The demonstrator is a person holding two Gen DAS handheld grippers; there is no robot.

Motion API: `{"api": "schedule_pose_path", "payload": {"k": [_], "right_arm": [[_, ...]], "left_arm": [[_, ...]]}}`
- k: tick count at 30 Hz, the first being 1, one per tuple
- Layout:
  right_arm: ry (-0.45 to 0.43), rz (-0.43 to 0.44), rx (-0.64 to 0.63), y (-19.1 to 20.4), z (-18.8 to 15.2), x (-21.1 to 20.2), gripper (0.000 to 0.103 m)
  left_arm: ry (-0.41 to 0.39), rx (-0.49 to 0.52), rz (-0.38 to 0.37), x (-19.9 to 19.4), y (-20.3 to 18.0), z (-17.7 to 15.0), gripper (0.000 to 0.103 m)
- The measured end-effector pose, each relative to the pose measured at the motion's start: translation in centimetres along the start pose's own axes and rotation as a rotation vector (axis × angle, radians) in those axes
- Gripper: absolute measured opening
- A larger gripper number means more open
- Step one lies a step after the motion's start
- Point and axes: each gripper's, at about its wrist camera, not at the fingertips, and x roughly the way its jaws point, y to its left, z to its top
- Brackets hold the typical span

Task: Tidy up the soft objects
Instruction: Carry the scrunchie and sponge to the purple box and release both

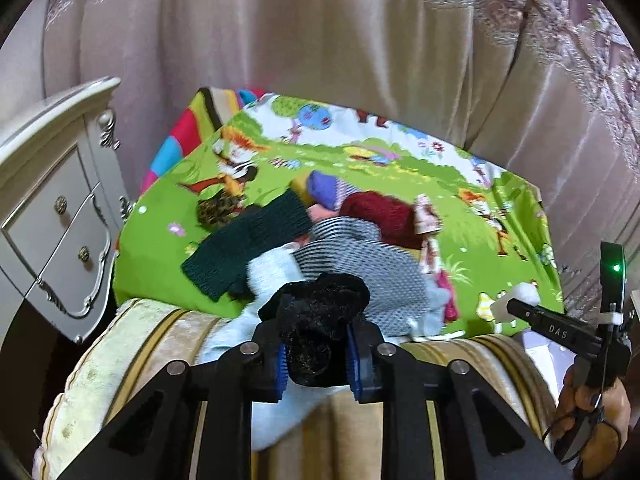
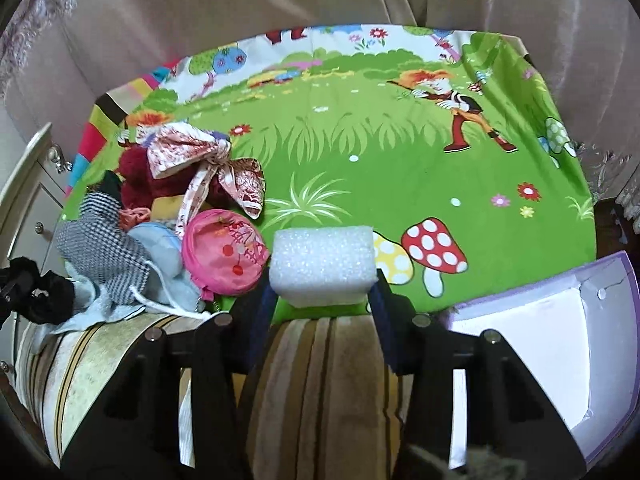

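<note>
A pink pouch sits just beside the held foam block.

My left gripper is matte black: two wedge-shaped arms with triangular cut-outs, each carrying round silver pin heads, and ribbed blue pads on the inner faces. My right gripper has the same black arms and silver pins, with dark blue pads. From the left wrist view its black body bears white letters "DAS", a lit green light on top and a thin black cable looping past my hand.
</note>
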Motion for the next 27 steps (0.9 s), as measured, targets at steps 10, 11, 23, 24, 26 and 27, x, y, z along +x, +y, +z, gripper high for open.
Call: {"api": "schedule_pose_path", "payload": {"k": [10,11,23,24,26,27], "right_arm": [[-0.082,0.018,0.059,-3.5,-2.6,-5.4,0.050],[-0.086,0.015,0.064,-3.9,-2.9,-5.7,0.050],[-0.134,-0.093,0.175,-11.1,-6.0,-9.8,0.050],[-0.135,-0.101,0.178,-11.4,-6.1,-10.0,0.050],[-0.142,-0.126,0.188,-12.1,-6.4,-10.5,0.050],[-0.146,-0.137,0.192,-12.5,-6.5,-10.8,0.050]], "left_arm": [[-0.054,0.137,-0.188,-2.4,-7.7,0.3,0.023],[-0.057,0.157,-0.215,-2.6,-8.8,0.2,0.023],[0.057,0.321,-0.503,-2.7,-20.4,-2.9,0.023],[0.071,0.329,-0.523,-2.7,-21.2,-3.2,0.023],[0.097,0.346,-0.562,-2.6,-22.5,-3.8,0.023],[0.111,0.355,-0.581,-2.6,-23.1,-4.1,0.023]]}}
